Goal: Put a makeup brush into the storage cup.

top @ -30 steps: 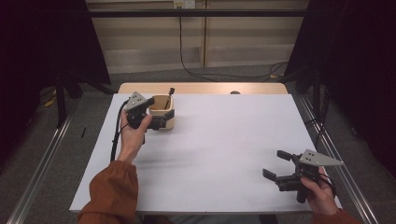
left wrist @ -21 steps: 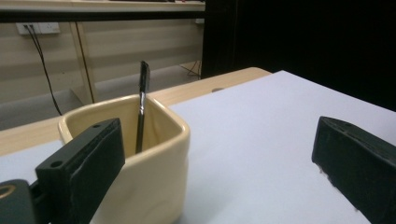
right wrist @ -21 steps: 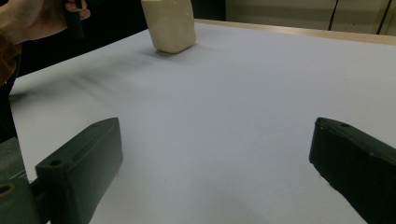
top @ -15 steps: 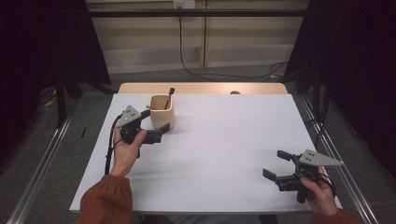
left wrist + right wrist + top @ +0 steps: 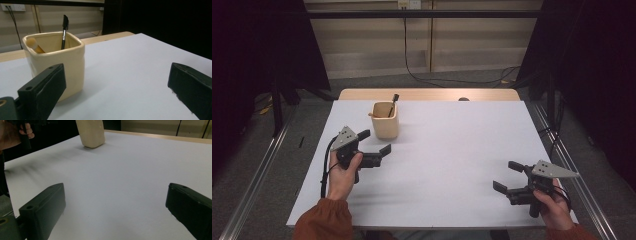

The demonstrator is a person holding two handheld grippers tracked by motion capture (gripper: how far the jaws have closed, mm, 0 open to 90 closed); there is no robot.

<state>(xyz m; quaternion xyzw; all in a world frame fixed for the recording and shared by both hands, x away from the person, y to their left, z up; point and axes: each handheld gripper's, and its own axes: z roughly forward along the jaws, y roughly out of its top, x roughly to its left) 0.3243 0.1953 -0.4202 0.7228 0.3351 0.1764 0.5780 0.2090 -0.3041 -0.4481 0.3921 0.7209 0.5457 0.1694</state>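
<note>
Both claws gape empty: left claw [image 5: 375, 141] just beside the cream cup [image 5: 385, 120] holding a brush [image 5: 392, 103], right claw [image 5: 508, 177] well apart on the desk [image 5: 452, 145].

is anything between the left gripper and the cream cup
Nothing visible. The left gripper hangs open just in front of the cream cup, with bare white table between them. The cup holds a black pen and a wooden stick.
</note>
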